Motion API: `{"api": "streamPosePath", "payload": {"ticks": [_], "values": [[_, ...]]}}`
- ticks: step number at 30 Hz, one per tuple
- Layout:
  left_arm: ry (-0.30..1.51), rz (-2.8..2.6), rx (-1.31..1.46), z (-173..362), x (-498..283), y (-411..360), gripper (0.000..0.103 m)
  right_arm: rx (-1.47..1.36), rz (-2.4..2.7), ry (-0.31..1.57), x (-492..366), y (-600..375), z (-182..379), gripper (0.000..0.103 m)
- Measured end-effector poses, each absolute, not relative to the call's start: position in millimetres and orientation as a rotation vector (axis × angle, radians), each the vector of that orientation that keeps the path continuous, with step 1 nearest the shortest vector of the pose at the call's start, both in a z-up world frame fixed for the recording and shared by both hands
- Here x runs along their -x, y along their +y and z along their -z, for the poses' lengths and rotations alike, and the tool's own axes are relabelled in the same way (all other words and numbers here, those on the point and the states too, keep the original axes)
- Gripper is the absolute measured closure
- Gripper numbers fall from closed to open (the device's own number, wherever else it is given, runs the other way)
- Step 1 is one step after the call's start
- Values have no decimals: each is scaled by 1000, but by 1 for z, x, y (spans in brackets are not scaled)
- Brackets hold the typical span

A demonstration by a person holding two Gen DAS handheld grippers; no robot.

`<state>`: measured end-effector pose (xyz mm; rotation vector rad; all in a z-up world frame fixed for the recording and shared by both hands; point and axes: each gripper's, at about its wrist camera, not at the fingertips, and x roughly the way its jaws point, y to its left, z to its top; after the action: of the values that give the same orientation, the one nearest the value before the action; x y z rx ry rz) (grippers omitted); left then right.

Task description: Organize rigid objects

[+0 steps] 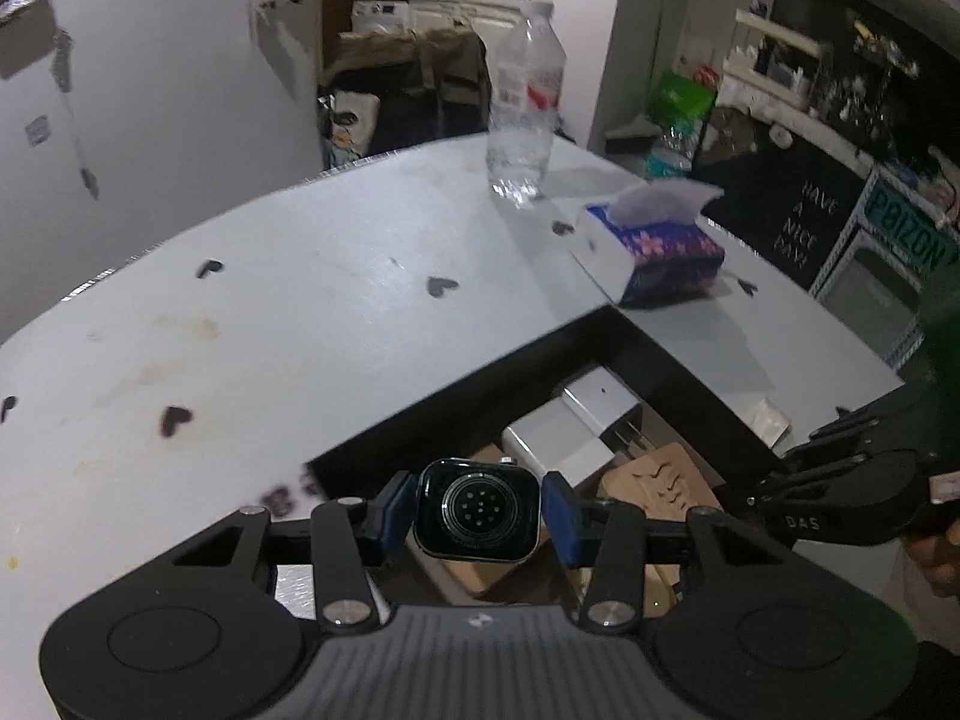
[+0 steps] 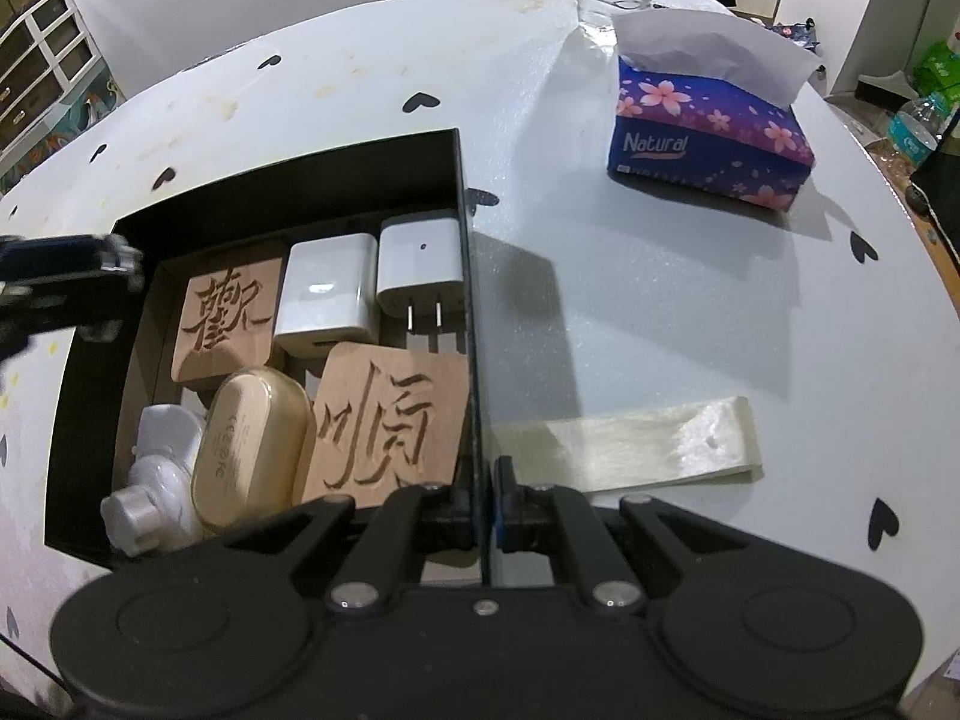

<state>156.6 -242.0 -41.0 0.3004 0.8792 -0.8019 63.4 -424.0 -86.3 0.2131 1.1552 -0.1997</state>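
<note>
Dim, bluish indoor light; hard shadows, blurred fisheye edges, dark corners.

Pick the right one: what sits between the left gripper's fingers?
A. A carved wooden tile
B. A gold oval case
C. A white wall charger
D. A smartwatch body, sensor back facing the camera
D: in the left wrist view the smartwatch body sits between the blue pads of the left gripper above the black box, its round sensor back toward the camera, though a small gap shows at each pad.
</note>
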Motion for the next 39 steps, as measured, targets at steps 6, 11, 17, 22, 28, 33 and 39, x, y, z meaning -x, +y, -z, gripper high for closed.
{"api": "streamPosePath", "payload": {"ticks": [6,11,17,22,28,33,39], "values": [[930,800,-309,59,-170,-259,56,-216,201,1155,-63,-424,86,98],[972,808,-311,72,-177,-264,56,-219,202,1156,-64,-425,86,98],[1004,803,-282,77,-180,-266,53,-218,201,1156,-64,-425,86,98],[993,786,-251,67,-175,-261,19,-217,202,1157,-64,-425,86,98],[976,777,-204,47,-163,-253,10,-214,201,1157,-64,-425,87,98],[965,742,-164,31,-151,-243,3,-209,199,1158,-64,-424,87,98],[956,690,-121,15,-136,-227,0,-204,195,1158,-64,-423,87,99]]}}
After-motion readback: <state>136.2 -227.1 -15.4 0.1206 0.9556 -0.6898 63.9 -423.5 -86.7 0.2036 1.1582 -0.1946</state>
